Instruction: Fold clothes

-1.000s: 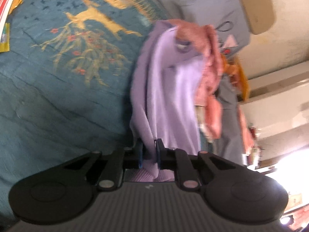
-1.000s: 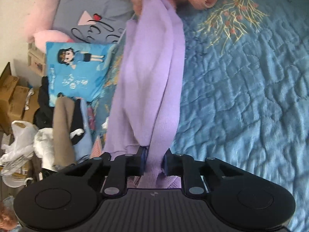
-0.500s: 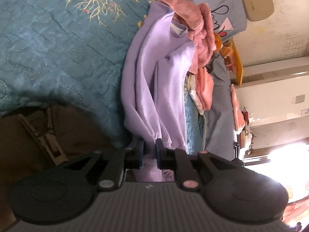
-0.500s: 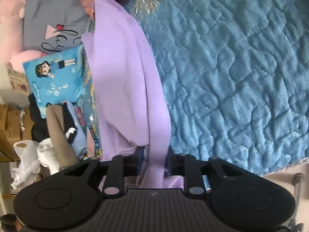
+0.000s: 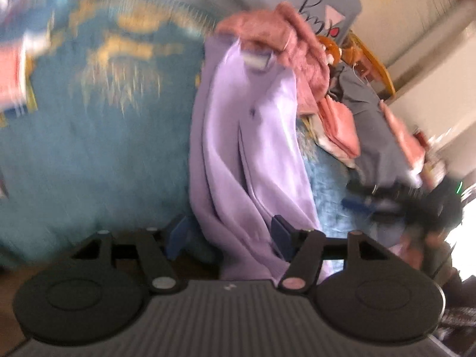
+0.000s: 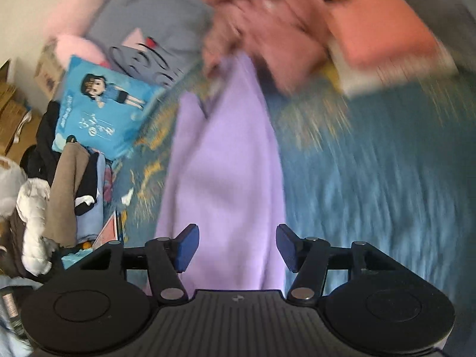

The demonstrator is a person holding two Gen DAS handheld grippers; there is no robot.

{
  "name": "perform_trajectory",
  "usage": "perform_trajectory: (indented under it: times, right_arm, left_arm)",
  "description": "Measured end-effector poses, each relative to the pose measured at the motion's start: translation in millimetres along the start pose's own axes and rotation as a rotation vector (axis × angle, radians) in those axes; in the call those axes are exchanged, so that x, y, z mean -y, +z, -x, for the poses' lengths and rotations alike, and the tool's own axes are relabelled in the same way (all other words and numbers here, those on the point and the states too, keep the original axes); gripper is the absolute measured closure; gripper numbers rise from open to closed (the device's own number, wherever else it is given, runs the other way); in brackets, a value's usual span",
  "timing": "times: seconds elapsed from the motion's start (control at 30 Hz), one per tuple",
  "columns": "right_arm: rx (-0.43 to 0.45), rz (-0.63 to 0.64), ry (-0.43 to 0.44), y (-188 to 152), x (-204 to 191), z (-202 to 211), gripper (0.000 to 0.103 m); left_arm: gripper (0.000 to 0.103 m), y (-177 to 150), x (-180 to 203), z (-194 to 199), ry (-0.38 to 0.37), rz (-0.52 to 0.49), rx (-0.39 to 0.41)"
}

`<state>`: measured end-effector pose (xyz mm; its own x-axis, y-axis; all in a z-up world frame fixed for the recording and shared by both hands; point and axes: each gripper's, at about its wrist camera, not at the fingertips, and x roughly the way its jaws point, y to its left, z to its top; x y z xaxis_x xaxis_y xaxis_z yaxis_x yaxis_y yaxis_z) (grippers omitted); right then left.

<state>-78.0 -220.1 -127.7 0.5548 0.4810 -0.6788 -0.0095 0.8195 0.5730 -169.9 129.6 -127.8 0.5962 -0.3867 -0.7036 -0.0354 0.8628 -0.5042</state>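
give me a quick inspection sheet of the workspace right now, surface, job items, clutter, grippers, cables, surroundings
Surface: teal quilted bedspread with gold embroidery, blurred by motion.
Job's things: lilac garment lying in long folds on the bed, its far end against a pink fluffy garment.
Clutter: blue cartoon cushion, grey printed pillow, heap of dark, tan and white clothes at the bed's edge.
Grippers: left gripper open, lilac cloth between the jaws but not pinched; right gripper open, jaws either side of the cloth.
Cables: nothing seen.
Surroundings: cardboard boxes, pale wall.
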Motion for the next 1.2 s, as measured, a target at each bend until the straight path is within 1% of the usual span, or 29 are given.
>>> perform_trajectory:
  times: [0.07, 0.1, 0.13, 0.17, 0.2, 0.27, 0.33, 0.4, 0.43, 0.47, 0.53, 0.6, 0.67, 0.7, 0.73, 0.8, 0.87, 0.9, 0.93, 1.0, 1.07, 1.13, 1.2]
  right_arm:
    - [0.026, 0.075, -0.021, 24, -13, -12, 0.046]
    - [0.042, 0.094, -0.036, 36, -16, -21, 0.046]
    - [0.058, 0.113, -0.051, 48, -20, -29, 0.046]
    - [0.075, 0.131, -0.067, 60, -24, -38, 0.046]
    - [0.091, 0.150, -0.082, 72, -28, -46, 0.046]
    - [0.124, 0.188, -0.112, 96, -36, -63, 0.046]
    - [0.158, 0.184, -0.146, 121, -39, -82, 0.046]
    - [0.149, 0.146, -0.163, 141, -37, -101, 0.058]
    - [0.127, 0.116, -0.149, 150, -35, -112, 0.066]
    - [0.098, 0.087, -0.133, 156, -33, -123, 0.070]
    - [0.027, 0.034, -0.109, 163, -29, -147, 0.071]
    - [-0.037, -0.006, -0.142, 162, -22, -174, 0.073]
    - [-0.098, -0.033, -0.174, 158, -15, -199, 0.075]
    - [-0.112, -0.033, -0.187, 155, -14, -208, 0.076]
    - [-0.103, -0.025, -0.196, 153, -15, -211, 0.080]
    - [-0.090, -0.012, -0.215, 150, -19, -216, 0.076]
    - [-0.093, 0.011, -0.240, 152, -29, -211, 0.076]
    - [-0.079, 0.049, -0.257, 152, -39, -206, 0.075]
    - [-0.046, 0.100, -0.261, 151, -51, -198, 0.075]
    - [0.020, 0.199, -0.235, 149, -76, -184, 0.072]
    - [0.040, 0.271, -0.198, 150, -98, -179, 0.058]
    - [0.007, 0.291, -0.159, 157, -117, -192, 0.057]
    - [-0.021, 0.294, -0.147, 165, -132, -210, 0.057]
  left_arm:
    - [0.036, 6, 6, 10, -0.004, -0.025, 0.037]
    - [0.036, 10, 8, 13, -0.021, -0.025, 0.053]
    - [0.031, 13, 10, 14, -0.050, -0.027, 0.063]
    - [0.027, 17, 13, 13, -0.082, -0.037, 0.064]
    - [0.021, 21, 19, 8, -0.097, -0.054, 0.059]
    - [0.019, 28, 35, -6, -0.104, -0.118, 0.041]
    - [0.019, 32, 51, -25, -0.115, -0.185, 0.016]
    - [0.019, 34, 61, -48, -0.124, -0.226, -0.021]
    - [0.019, 35, 64, -60, -0.122, -0.231, -0.041]
    - [0.019, 35, 66, -72, -0.121, -0.236, -0.060]
    - [0.019, 32, 62, -87, -0.139, -0.230, -0.101]
    - [0.019, 28, 53, -98, -0.149, -0.204, -0.145]
    - [0.019, 24, 42, -109, -0.120, -0.160, -0.194]
    - [0.019, 23, 39, -115, -0.102, -0.142, -0.213]
    - [0.019, 22, 36, -118, -0.094, -0.133, -0.227]
    - [0.019, 22, 35, -122, -0.083, -0.129, -0.242]
    - [0.019, 18, 42, -123, -0.058, -0.171, -0.247]
    - [0.019, 17, 45, -124, -0.045, -0.191, -0.249]
    - [0.018, 15, 48, -125, -0.033, -0.212, -0.251]
    - [0.017, 11, 56, -127, -0.003, -0.260, -0.255]
    - [0.016, 8, 63, -127, 0.022, -0.297, -0.259]
    - [0.013, 5, 68, -129, 0.037, -0.320, -0.265]
    - [0.012, 3, 72, -130, 0.047, -0.337, -0.270]
